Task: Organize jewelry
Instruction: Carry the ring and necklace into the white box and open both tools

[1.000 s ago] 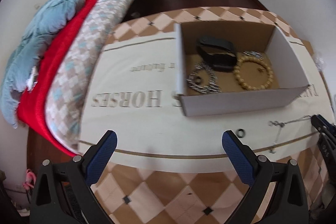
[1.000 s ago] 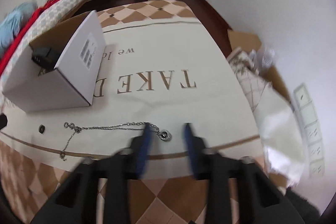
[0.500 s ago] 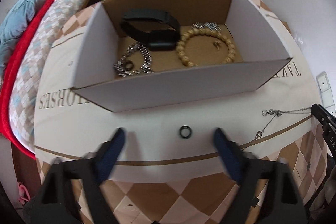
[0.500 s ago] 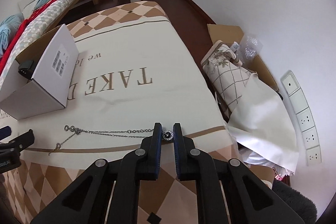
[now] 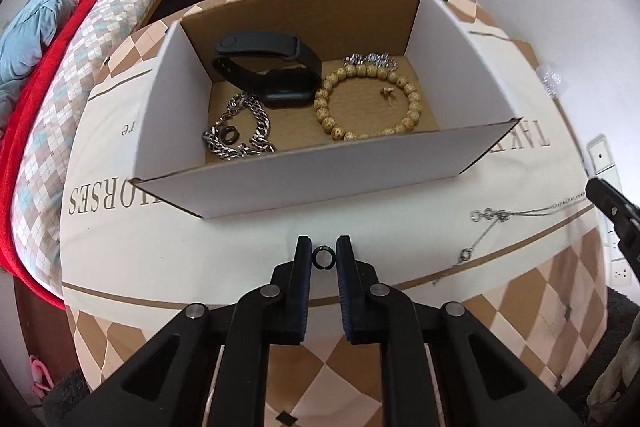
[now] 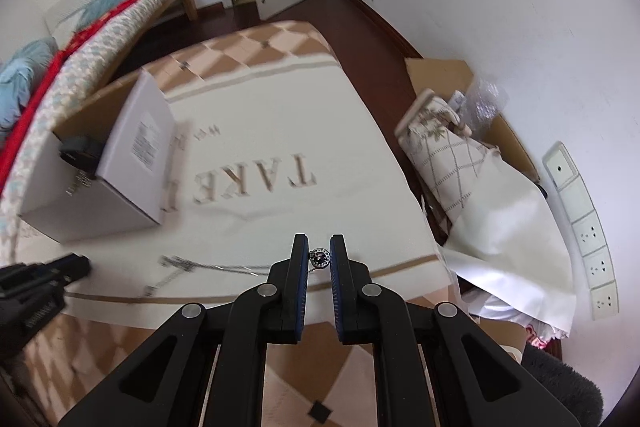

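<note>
A small black ring (image 5: 323, 258) sits between the tips of my left gripper (image 5: 323, 254), which is shut on it just above the tablecloth. Behind it stands an open white cardboard box (image 5: 320, 179) holding a black watch band (image 5: 272, 71), a wooden bead bracelet (image 5: 368, 99), a silver chain bracelet (image 5: 240, 135) and another ring. My right gripper (image 6: 319, 255) is shut on the round pendant (image 6: 319, 259) of a silver necklace (image 6: 224, 267), whose chain trails left over the cloth. The chain also shows in the left wrist view (image 5: 492, 217).
The table carries a cream cloth (image 6: 280, 131) with printed letters and a checked border. A bed with red and blue bedding (image 5: 48, 39) runs along the left. A cardboard box with folded fabric (image 6: 460, 155) sits on the floor at the right, by wall sockets (image 6: 580, 227).
My left gripper moved right and forward to the black ring and closed on it. My right gripper closed on the necklace pendant and has begun to drag the chain.
</note>
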A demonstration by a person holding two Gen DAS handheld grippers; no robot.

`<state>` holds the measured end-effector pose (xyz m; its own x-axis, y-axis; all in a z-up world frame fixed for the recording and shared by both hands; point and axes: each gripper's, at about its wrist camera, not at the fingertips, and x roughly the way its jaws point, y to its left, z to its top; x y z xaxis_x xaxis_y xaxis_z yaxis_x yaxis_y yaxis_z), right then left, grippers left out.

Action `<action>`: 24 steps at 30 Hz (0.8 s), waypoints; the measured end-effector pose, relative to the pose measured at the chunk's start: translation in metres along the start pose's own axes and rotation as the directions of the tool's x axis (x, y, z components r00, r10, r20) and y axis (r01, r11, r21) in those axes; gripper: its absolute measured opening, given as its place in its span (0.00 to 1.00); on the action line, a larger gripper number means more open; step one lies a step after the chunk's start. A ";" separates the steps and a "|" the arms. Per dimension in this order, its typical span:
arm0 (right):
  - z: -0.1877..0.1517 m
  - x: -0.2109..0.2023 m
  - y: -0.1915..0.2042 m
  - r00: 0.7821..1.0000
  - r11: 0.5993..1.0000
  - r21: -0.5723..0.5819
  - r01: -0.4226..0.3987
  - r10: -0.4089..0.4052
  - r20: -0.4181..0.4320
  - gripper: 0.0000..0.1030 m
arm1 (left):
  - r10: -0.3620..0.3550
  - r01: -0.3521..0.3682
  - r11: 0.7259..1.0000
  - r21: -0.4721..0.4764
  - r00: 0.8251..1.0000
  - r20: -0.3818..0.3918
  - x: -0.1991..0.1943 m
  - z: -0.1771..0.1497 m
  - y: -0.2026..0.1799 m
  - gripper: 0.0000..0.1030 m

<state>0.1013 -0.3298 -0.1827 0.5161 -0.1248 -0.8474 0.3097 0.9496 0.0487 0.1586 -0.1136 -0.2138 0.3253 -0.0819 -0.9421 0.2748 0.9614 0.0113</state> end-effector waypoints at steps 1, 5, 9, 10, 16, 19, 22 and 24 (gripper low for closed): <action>0.003 -0.008 0.003 1.000 1.000 -0.003 -0.017 0.018 0.014 0.11 | -0.006 0.006 1.000 0.002 1.000 0.004 -0.005 0.000 0.000 0.09; 0.017 -0.039 0.016 0.994 0.996 -0.019 -0.087 0.089 0.064 0.11 | -0.024 0.024 1.000 0.009 0.999 0.033 -0.032 0.002 0.005 0.09; 0.029 -0.068 0.027 0.984 0.989 -0.036 -0.145 0.148 0.104 0.11 | -0.042 0.042 0.999 0.002 0.996 0.074 -0.062 0.008 0.014 0.09; 0.034 -0.078 0.031 0.979 0.985 -0.044 -0.164 0.168 0.116 0.11 | -0.046 0.046 0.999 0.000 0.996 0.082 -0.069 0.010 0.016 0.09; 0.064 -0.124 0.051 0.955 0.966 -0.106 -0.234 0.249 0.158 0.11 | -0.054 0.055 0.998 -0.006 0.989 0.140 -0.112 0.031 0.027 0.09; 0.083 -0.148 0.061 0.940 0.955 -0.136 -0.265 0.288 0.185 0.11 | -0.052 0.054 0.998 -0.011 0.985 0.162 -0.126 0.045 0.036 0.09; 0.103 -0.167 0.072 0.924 0.942 -0.173 -0.288 0.321 0.206 0.11 | -0.053 0.056 0.998 -0.016 0.983 0.173 -0.137 0.060 0.045 0.09; 0.115 -0.173 0.082 0.918 0.935 -0.198 -0.295 0.335 0.212 0.11 | -0.044 0.048 0.999 -0.019 0.982 0.184 -0.141 0.071 0.053 0.09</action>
<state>0.1289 -0.2636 0.0289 0.7468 0.1421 -0.6497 -0.0209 0.9814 0.1906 0.1913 -0.0695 -0.0564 0.4739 -0.1706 -0.8639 0.2727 0.9613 -0.0402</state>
